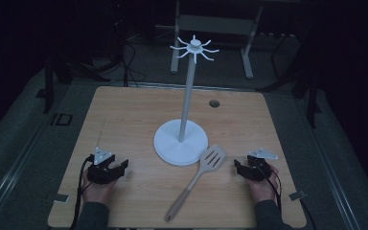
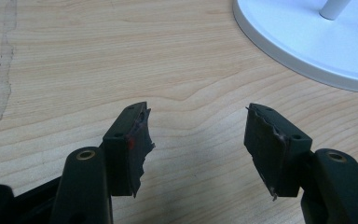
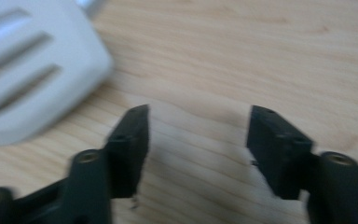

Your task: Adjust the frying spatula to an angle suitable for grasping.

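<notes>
Left gripper [image 1: 120, 167] at 8 o'clock: jaws apart, empty | right gripper [image 1: 238, 167] at 4 o'clock: jaws apart, empty | spatula [image 1: 197, 179] flat on desk [image 1: 124, 115] at 5 o'clock, head touching stand [image 1: 181, 142] base | step judged: pre-grasp | next: closing on handle, likely hanging on hooks.

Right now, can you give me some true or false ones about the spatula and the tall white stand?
1. The spatula hangs from a hook on the stand. False: it lies flat on the table.
2. The left gripper has its jaws open, with nothing between them. True.
3. The spatula's slotted head lies close to the stand's round base. True.
4. The right gripper is clamped on the spatula's handle. False: its jaws are open over bare wood, beside the spatula's head.
</notes>
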A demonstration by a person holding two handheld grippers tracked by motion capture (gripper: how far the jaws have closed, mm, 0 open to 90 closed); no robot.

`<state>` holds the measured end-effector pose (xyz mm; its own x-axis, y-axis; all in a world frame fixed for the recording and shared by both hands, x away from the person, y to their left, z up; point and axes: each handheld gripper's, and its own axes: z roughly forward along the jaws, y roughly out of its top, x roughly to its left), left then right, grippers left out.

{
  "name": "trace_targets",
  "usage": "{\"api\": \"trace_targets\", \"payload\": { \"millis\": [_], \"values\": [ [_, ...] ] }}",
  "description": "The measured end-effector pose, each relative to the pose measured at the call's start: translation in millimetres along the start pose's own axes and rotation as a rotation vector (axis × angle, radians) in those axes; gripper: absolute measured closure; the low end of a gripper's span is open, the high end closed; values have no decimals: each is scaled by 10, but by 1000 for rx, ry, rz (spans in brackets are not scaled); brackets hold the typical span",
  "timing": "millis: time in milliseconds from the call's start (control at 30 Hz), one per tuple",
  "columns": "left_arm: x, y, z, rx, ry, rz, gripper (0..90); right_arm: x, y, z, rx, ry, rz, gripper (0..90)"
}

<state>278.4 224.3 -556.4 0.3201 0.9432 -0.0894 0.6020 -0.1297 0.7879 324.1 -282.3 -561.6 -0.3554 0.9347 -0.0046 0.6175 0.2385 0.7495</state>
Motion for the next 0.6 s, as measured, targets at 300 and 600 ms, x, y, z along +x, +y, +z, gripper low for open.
{"api": "trace_targets", "payload": {
  "millis": [300, 600],
  "values": [
    [-10, -2, 5, 4, 3, 3, 406, 317, 272, -167, -102, 119, -171, 703],
    [-6, -1, 3, 2, -1, 2, 406, 514, 523, -40, -113, 188, -224, 895]
  ]
}}
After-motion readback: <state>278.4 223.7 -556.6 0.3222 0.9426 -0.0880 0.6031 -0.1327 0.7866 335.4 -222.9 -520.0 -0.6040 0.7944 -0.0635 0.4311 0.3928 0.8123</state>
